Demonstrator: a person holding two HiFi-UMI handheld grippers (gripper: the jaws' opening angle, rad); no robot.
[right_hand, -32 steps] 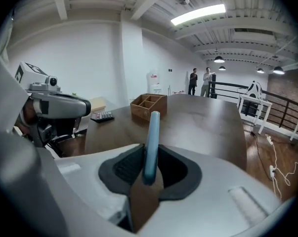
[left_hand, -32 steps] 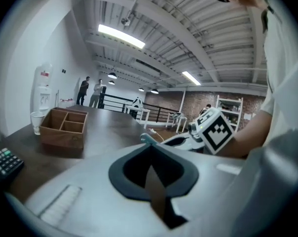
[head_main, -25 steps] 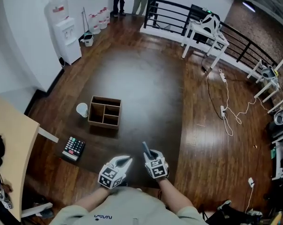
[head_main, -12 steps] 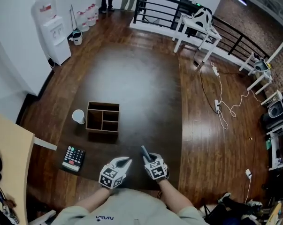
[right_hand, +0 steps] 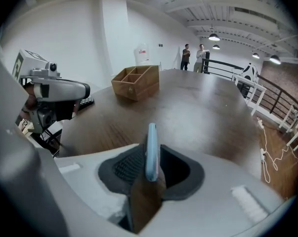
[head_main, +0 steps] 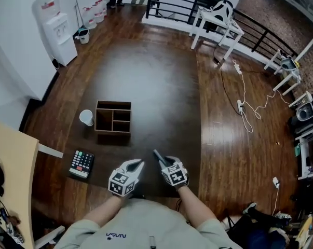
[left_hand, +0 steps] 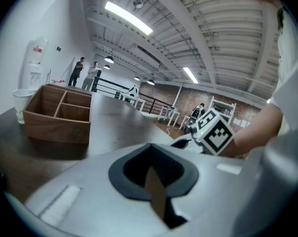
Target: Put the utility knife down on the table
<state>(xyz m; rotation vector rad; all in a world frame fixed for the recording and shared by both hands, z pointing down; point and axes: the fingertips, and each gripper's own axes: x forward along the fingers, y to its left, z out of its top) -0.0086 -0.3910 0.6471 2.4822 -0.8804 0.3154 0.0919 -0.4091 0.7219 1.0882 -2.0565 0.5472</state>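
A slim light-blue and grey utility knife (right_hand: pixel 151 152) stands edge-on between the jaws of my right gripper (head_main: pixel 166 163), which is shut on it. In the head view the knife (head_main: pixel 159 156) sticks out forward and to the left, over the near edge of the dark table (head_main: pixel 156 87). My left gripper (head_main: pixel 138 163) hovers beside it on the left, jaws shut with nothing between them. The left gripper view shows the right gripper's marker cube (left_hand: pixel 213 132) close by on the right.
A wooden box with compartments (head_main: pixel 113 119) stands on the table's left part, with a white paper cup (head_main: pixel 86 117) at its left side. A calculator (head_main: pixel 81 163) lies near the front left corner. White tables and cables sit on the wood floor to the right.
Both grippers have edged slightly forward over the table's near edge, and the head view has shifted. The knife stays held in the right gripper.
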